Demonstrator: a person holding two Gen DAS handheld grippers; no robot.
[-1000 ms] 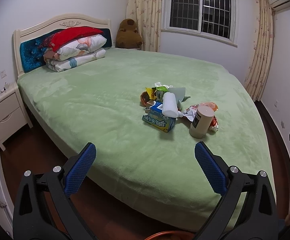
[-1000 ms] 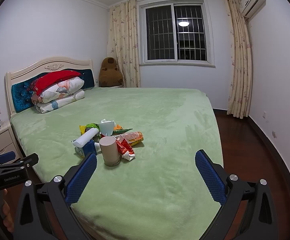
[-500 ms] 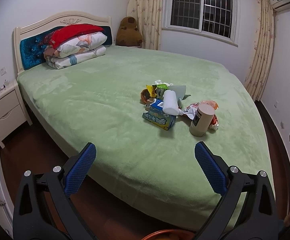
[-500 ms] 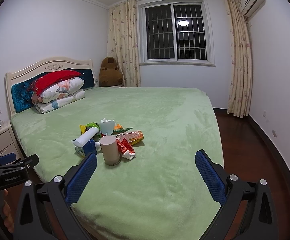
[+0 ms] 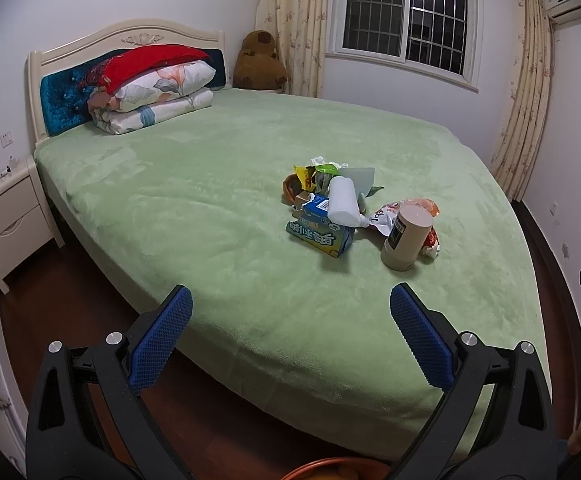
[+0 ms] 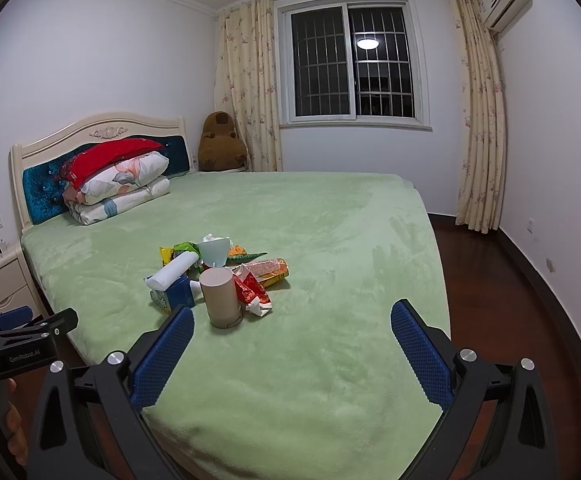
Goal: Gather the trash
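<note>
Trash pile (image 5: 354,212) sits on the green bed (image 5: 210,208); your left hand-held gripper (image 5: 290,332) and right hand-held gripper (image 6: 292,340) both gape, empty.

A green-covered bed (image 5: 210,208) carries a trash pile (image 5: 342,208) near its middle, a tan cylinder (image 5: 406,236) standing upright beside it, and stacked pillows (image 5: 150,92) far left by the headboard.

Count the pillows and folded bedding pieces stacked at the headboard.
3, stacked against the blue headboard: a red pillow on top, a floral pillow beneath it, and a folded white quilt at the bottom. More could be hidden behind the stack.
</note>
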